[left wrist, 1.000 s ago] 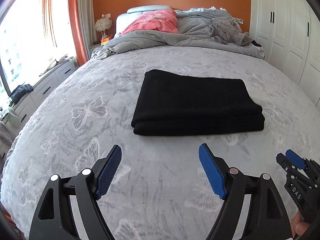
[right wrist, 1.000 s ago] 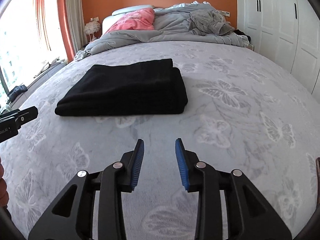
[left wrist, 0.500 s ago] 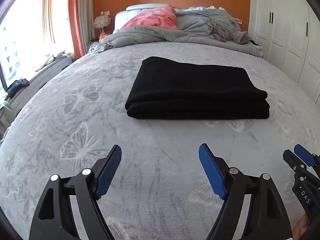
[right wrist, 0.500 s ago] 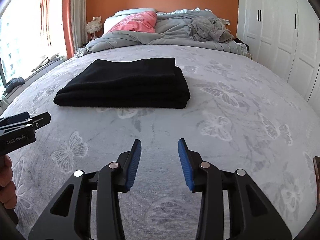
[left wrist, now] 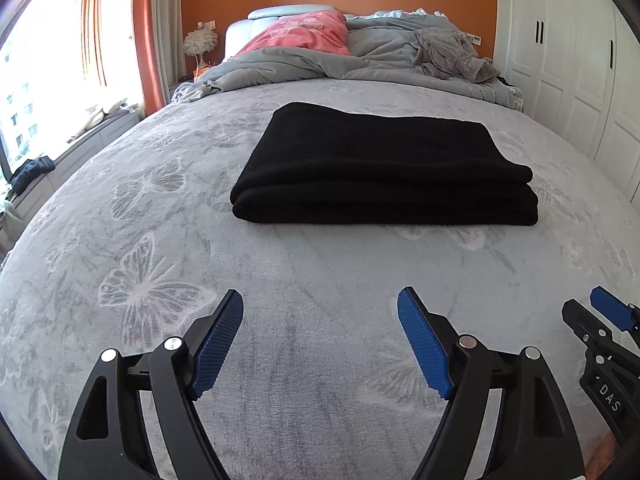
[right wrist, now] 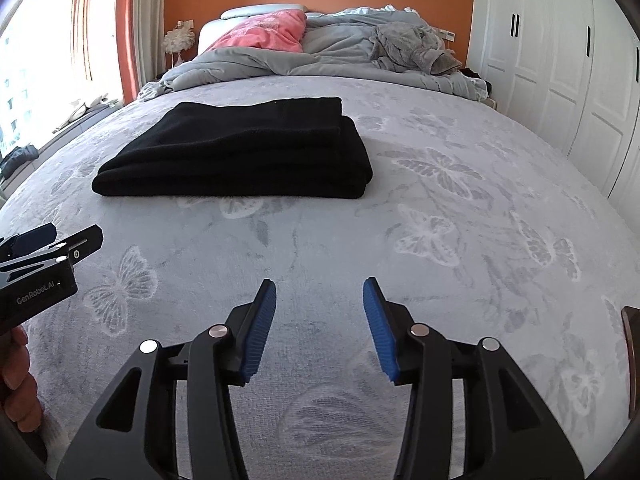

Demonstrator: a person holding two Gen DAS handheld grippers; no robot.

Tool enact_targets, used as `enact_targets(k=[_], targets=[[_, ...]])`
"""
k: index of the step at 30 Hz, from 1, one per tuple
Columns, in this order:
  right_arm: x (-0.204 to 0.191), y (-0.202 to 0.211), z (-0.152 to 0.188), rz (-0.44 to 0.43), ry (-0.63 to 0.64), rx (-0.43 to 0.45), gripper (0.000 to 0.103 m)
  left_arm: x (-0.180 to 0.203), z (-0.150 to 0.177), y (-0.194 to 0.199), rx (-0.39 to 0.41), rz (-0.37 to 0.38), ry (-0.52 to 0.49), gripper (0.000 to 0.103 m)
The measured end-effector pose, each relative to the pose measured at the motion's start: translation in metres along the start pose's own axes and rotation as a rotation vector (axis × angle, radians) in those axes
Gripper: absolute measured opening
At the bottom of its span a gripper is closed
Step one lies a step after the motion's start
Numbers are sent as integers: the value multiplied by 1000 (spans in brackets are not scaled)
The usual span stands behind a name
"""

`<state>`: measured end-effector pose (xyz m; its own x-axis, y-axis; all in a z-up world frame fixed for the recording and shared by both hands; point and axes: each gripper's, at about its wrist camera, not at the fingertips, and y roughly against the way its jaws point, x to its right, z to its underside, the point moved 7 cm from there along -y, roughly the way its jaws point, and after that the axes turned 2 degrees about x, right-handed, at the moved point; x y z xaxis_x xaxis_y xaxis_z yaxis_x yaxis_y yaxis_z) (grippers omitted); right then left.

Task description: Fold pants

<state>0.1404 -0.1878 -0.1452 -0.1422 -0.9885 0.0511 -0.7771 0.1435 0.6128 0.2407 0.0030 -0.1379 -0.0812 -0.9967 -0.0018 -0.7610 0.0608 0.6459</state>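
Evidently the folding is all but finished: the black pants (left wrist: 384,168) lie as a neat rectangular stack of several layers on the bed (left wrist: 280,280), its butterfly-patterned grey cover bare all around them. What remains, as I judge it, is to leave the stack alone or give it a light squaring-up.

Furthest left, the left gripper (left wrist: 320,340) is spread wide and holds nothing, above bare cover, with the pants well apart at its 12 o'clock. The stack's left short edge, at about 11 o'clock from this gripper, looks rounded and even. If it needs a nudge, press from the side, low and flat. Do not pinch the top layer alone, which would probably drag it off the ones beneath.

Next, the right gripper (right wrist: 320,328) is open more narrowly, also empty, with the pants at its 11 o'clock. From here the right short edge shows the upper layers set slightly back from the lower one, a small step. A gentle push inward on the lower layer, I think, would even it.

Room is generous: open cover surrounds the stack on its near, left and right sides. At 12 o'clock, beyond the pants, lie a rumpled grey duvet (right wrist: 280,60) and a pink pillow (right wrist: 264,32). White wardrobe doors (right wrist: 560,60) stand off the bed at 2 o'clock.
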Motion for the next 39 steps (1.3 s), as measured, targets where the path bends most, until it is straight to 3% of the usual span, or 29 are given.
enact_targets(k=[22, 39], targets=[[4, -6, 3, 7, -11, -23, 45, 7, 5, 1, -1, 35, -11, 76], [3, -6, 4, 8, -9, -25, 45, 7, 4, -2, -7, 24, -19, 64]])
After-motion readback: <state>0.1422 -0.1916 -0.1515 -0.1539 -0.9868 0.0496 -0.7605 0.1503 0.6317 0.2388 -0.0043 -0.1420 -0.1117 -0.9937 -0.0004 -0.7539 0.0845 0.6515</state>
